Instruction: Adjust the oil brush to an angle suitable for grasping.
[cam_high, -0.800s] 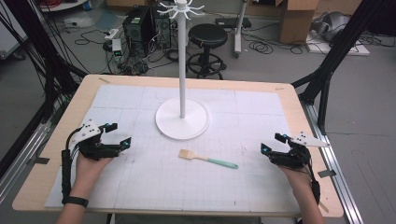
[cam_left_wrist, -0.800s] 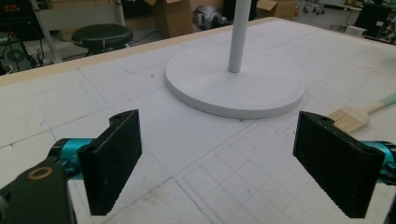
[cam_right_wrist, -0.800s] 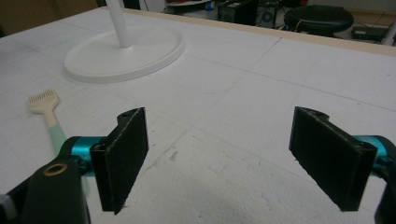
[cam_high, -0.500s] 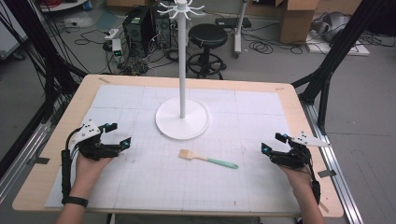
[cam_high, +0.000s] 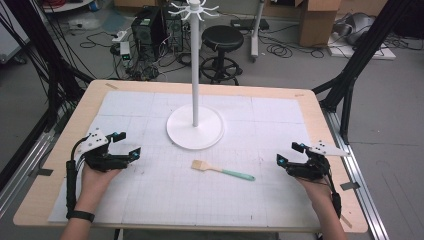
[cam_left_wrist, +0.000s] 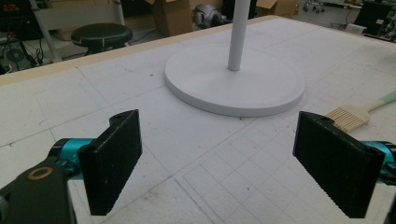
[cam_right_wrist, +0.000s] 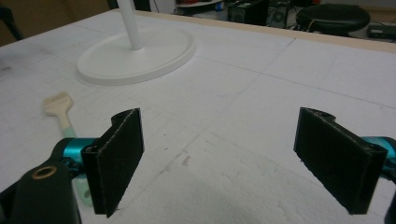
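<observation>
A white stand (cam_high: 195, 131) rises from its round base at the table's (cam_high: 310, 107) middle, far of the brush (cam_high: 222, 170); nothing seems to block the brush, which lies flat between the left gripper (cam_high: 131, 146) and right gripper (cam_high: 288, 153), well apart from both; both grippers rest spread wide, empty.

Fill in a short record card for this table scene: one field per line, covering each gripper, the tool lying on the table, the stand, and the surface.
left gripper: jaws open, holding nothing, near the table's left edge
right gripper: jaws open, holding nothing, near the right edge
brush: lies flat between the grippers, pale bristles toward the left, green handle toward the right, touched by neither
stand: white, upright pole on a round base, behind the brush, apart from it
mat: white, gridded, on a wooden table
</observation>
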